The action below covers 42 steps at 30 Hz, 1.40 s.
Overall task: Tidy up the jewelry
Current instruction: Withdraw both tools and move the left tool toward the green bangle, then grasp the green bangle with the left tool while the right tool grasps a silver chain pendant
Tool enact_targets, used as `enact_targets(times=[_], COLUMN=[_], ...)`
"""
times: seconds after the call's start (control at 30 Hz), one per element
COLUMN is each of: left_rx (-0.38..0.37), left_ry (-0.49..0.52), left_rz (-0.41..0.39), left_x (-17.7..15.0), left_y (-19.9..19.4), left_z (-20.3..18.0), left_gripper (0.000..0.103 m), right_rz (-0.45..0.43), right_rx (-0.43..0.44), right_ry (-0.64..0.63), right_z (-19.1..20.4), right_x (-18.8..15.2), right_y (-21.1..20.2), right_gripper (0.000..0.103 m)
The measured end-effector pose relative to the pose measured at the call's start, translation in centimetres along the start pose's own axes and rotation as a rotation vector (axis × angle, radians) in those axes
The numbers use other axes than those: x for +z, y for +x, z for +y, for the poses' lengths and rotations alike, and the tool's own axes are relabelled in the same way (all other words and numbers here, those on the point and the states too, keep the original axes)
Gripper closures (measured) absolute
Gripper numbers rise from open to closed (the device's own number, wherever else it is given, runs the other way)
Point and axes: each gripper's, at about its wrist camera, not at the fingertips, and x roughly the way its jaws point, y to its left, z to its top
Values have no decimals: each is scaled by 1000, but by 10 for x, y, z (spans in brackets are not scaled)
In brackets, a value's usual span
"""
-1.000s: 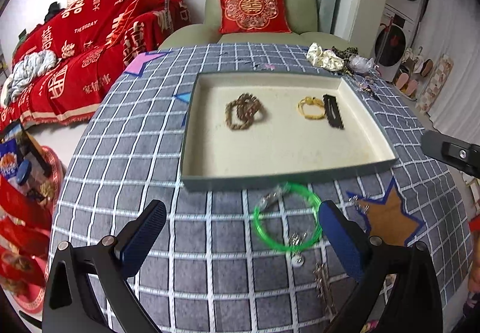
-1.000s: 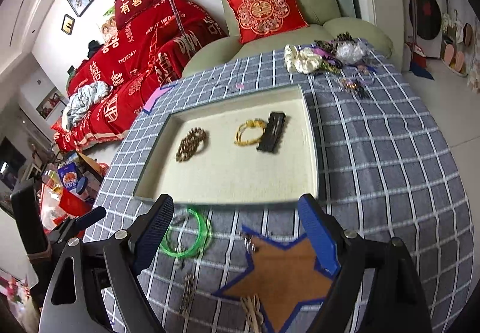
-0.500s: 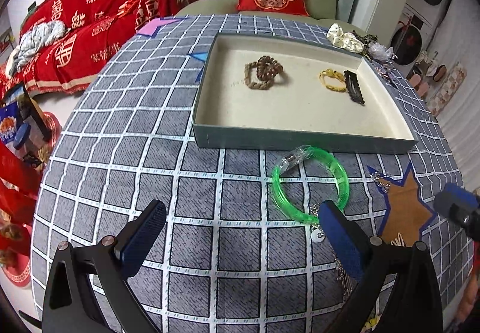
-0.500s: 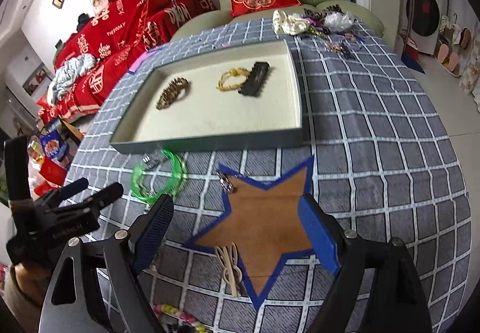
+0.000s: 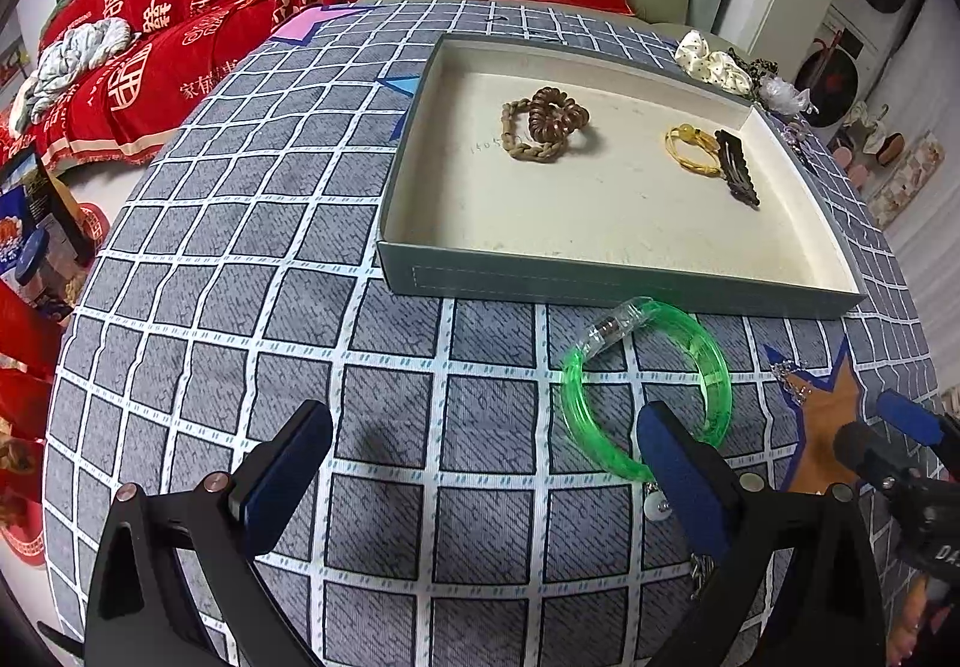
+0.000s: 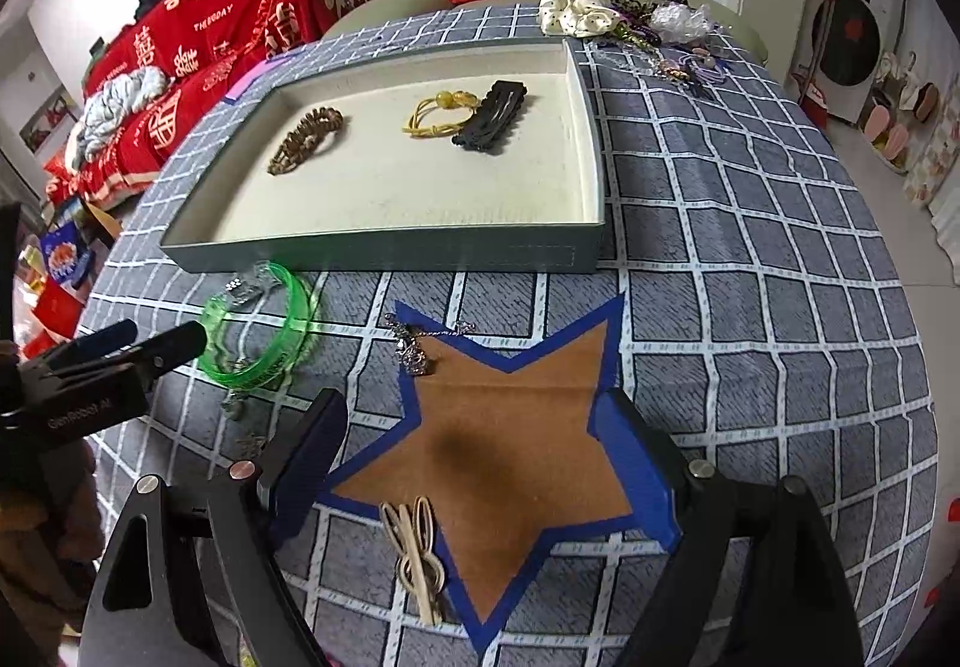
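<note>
With both grippers, left and right, wide open and empty, we straddle the green bangle squarely (rim only) for the tray

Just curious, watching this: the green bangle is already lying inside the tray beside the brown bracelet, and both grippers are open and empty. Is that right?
Not quite. The green bangle lies on the checked cloth outside the tray, in front of its near wall, as the left wrist view shows. The brown bracelet is inside the tray, and the left gripper and right gripper are open and empty.
</note>
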Motion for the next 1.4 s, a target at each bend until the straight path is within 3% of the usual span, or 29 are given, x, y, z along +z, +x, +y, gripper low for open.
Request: enact_targets(times=[0.3,0.57,0.87,0.97,1.03,1.1,1.4], left_rx=[-22,-2,-12,-29,-44,-67,-121], left_ry=[8,51,101,114,120,123,111], left_rz=[27,39,38,42,42,45,4], left_x=[4,7,8,8,8,8,5], left_y=[12,18,14,12,11,10,-8], left_z=[-6,-17,-26,-27,-28,-29,-25], left_gripper=[0,11,42,57,73,84,87], right_rz=[20,-5,-25,-23,-21,-19,-30], right_rx=[-13,-59,-57,-54,-56,-66,-29], right_ry=[-69,-145,-214,-212,-209,-199,-134], right_z=[14,28,44,46,46,46,34], right_x=[5,10,11,11,12,12,10], right_y=[22,33,34,34,34,33,18], right_gripper=[17,33,66,79,90,90,90])
